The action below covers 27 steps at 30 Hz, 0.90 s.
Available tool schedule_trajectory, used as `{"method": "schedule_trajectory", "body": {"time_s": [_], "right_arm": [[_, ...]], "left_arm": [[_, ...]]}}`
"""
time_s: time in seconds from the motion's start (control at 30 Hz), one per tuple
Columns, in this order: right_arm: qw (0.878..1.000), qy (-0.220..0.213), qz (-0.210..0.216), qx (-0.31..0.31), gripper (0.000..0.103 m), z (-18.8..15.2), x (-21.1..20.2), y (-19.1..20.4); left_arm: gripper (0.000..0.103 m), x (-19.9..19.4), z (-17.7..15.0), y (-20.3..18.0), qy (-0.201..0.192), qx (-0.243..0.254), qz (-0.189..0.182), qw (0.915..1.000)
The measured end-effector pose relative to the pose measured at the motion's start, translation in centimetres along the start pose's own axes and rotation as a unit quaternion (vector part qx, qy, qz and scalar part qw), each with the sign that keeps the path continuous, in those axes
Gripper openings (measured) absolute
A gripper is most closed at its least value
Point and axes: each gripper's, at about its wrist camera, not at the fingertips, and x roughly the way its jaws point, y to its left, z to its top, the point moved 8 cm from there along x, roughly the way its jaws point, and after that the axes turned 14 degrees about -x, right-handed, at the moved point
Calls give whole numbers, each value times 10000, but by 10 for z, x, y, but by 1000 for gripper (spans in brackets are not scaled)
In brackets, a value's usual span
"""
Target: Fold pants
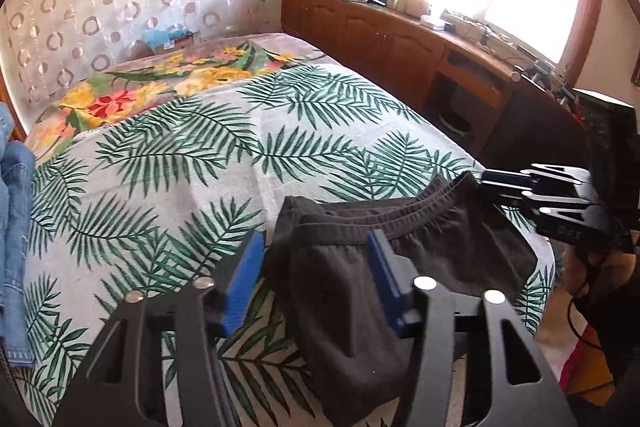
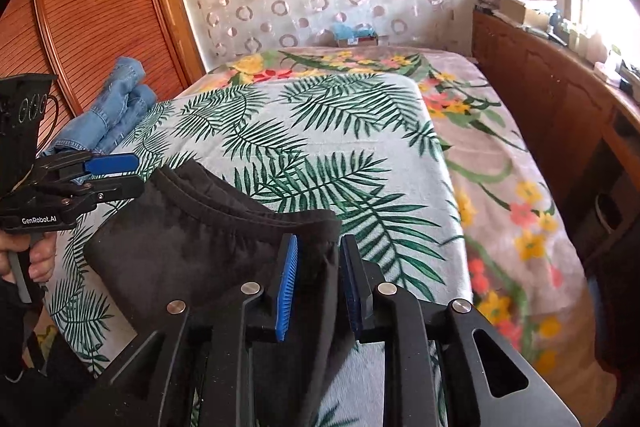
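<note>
Dark grey pants (image 1: 340, 259) lie on the bed with the elastic waistband (image 1: 384, 211) towards the far side. My left gripper (image 1: 314, 279) is open, its blue pads (image 1: 244, 279) straddling the waistband's left corner without pressing on it. In the right wrist view, the same pants (image 2: 180, 247) reach to my right gripper (image 2: 320, 287). That gripper stands a little open, and the waistband's right corner lies loose between its pads (image 2: 288, 287). Each gripper also shows in the other's view: the right gripper (image 1: 486, 185) at the waistband's right end, the left gripper (image 2: 120, 175) at its left end.
A palm-leaf cloth (image 1: 180, 147) covers the bed, over a flowered blanket (image 2: 500, 167). Blue jeans (image 2: 116, 99) lie crumpled at the bed's left edge. A wooden cabinet (image 1: 380, 35) with clutter runs under the window on the right. A slatted wooden door (image 2: 80, 7) stands on the left.
</note>
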Motion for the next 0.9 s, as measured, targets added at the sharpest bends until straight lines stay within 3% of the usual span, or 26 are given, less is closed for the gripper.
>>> {"method": "schedule_trajectory", "body": {"time_s": [0.13,0.23,0.33,0.43,0.5,0.63,0.9], "right_arm": [[9998,189,-38,-33,23,1,13,-4],[9986,473,218,28,25,-3,27,-5],[9992,353,167,-21,25,-1,26,-6],[9997,138,175,-59,23,4,19,-4],[9996,-149,233,-21,9,5,10,-2],[9993,-374,-2,55,7,5,0,-6],[9998,53,-153,128,6,-4,23,-10]], "left_arm": [[32,9,-5,0,180,4,-64,9998],[25,14,-10,-2,243,54,-23,9997],[12,12,-10,-5,194,143,-15,9997],[8,3,-4,-6,-1,106,-86,9999],[7,-5,4,-4,-170,-24,-133,9998],[7,-7,14,-6,-253,-36,-142,9996],[7,26,10,2,102,50,151,9998]]}}
